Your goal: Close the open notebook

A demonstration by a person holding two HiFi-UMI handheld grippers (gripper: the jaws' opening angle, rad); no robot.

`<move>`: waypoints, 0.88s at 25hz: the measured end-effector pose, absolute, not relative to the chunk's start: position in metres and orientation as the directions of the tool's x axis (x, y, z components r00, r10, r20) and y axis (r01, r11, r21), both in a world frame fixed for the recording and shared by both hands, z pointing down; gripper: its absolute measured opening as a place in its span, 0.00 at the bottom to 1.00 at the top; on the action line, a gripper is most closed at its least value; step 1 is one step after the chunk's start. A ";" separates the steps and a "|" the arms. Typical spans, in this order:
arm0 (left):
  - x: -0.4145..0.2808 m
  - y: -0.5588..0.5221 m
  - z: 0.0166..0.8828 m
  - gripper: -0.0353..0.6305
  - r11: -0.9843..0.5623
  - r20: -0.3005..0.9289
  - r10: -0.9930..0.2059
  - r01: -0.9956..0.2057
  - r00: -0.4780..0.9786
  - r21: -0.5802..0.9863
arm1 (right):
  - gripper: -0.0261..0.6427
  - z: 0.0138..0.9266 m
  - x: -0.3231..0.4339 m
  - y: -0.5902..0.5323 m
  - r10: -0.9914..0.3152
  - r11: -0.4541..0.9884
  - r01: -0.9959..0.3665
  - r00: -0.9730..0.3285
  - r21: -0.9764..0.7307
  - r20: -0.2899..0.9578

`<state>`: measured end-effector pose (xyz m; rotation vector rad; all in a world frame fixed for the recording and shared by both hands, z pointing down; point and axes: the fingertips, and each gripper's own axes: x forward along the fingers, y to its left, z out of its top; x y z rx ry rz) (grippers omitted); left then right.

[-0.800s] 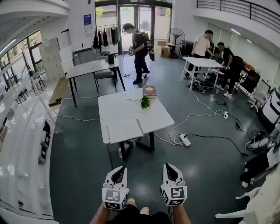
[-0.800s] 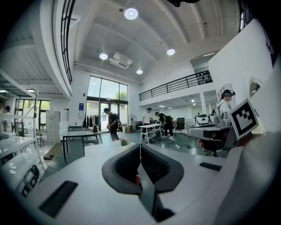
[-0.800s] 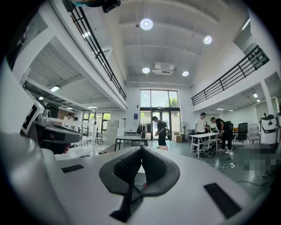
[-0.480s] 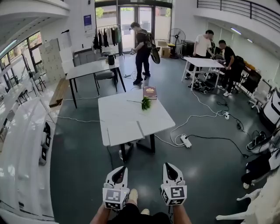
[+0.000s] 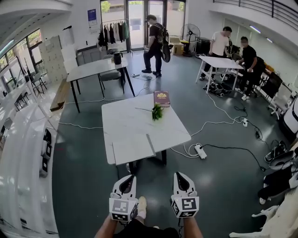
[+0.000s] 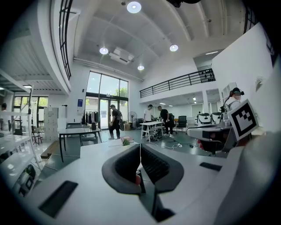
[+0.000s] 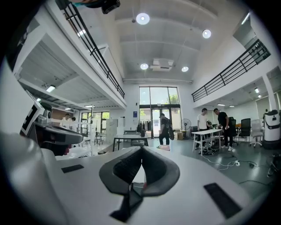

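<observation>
Ahead, at twelve o'clock, the pale flat rectangle that I take for the open notebook [image 5: 132,148] lies at the near edge of the counter [image 5: 139,118]. It is well apart from your left gripper [image 5: 126,180] and right gripper [image 5: 180,178], both with jaws together and empty. Expect light, floppy pages; take the outer cover edge, since thin paper may slip. Open floor lies between; a power strip [image 5: 197,150] and cables trail at two o'clock.

Lofty lab-like hall: white work tables [image 5: 135,123], trailing floor cables [image 5: 219,122], pedestal fan [image 5: 190,33], mezzanine railing [image 5: 263,10].
</observation>
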<state>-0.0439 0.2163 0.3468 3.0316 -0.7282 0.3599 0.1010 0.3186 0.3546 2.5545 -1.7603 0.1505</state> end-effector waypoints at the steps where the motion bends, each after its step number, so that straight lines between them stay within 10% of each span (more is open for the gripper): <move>1: -0.036 0.205 0.348 0.09 -0.894 0.229 -0.444 -0.445 0.866 -0.047 | 0.06 0.354 0.108 0.307 -0.930 -0.357 -0.934 0.353 -0.031 0.100; 22: 0.063 0.011 0.396 0.09 -0.924 0.345 -0.357 -0.381 0.868 0.004 | 0.06 0.392 0.200 0.111 -0.897 -0.407 -0.912 0.388 -0.054 0.211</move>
